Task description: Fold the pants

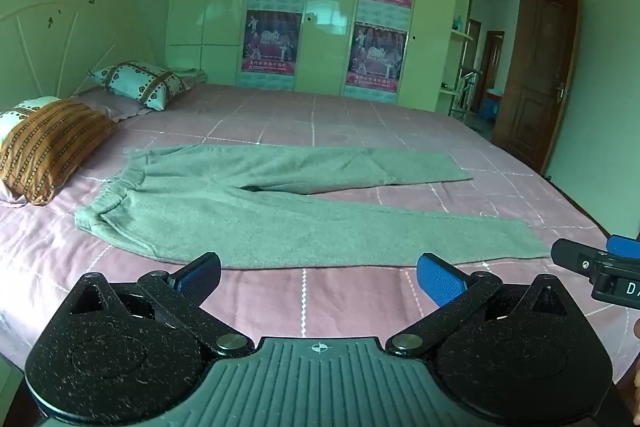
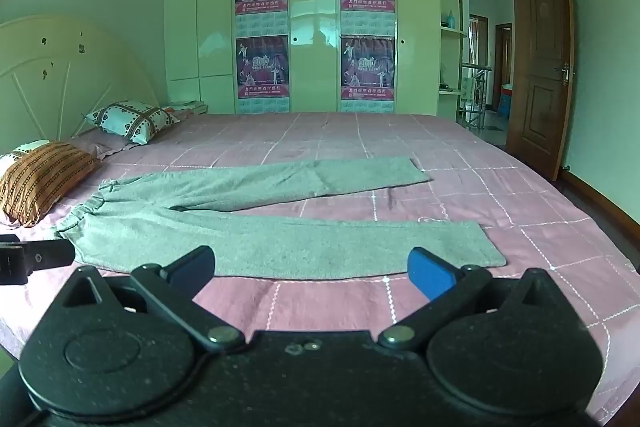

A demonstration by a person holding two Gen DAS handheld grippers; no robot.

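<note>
Grey-green pants (image 1: 256, 215) lie flat on the pink checked bed (image 1: 320, 291), waistband at the left by the pillows, both legs spread apart toward the right. The right wrist view shows the same pants (image 2: 280, 239). My left gripper (image 1: 318, 279) hovers open over the near bed edge, just short of the near leg, nothing between its blue pads. My right gripper (image 2: 312, 269) is open too, in front of the near leg's lower half. Each gripper's tip shows at the edge of the other's view.
Patterned pillows (image 1: 48, 143) lie at the headboard on the left. White wardrobes with posters (image 1: 280, 7) stand beyond the bed. An open brown door (image 1: 540, 75) is at the right. Bare bed sheet (image 2: 520, 195) stretches right of the leg ends.
</note>
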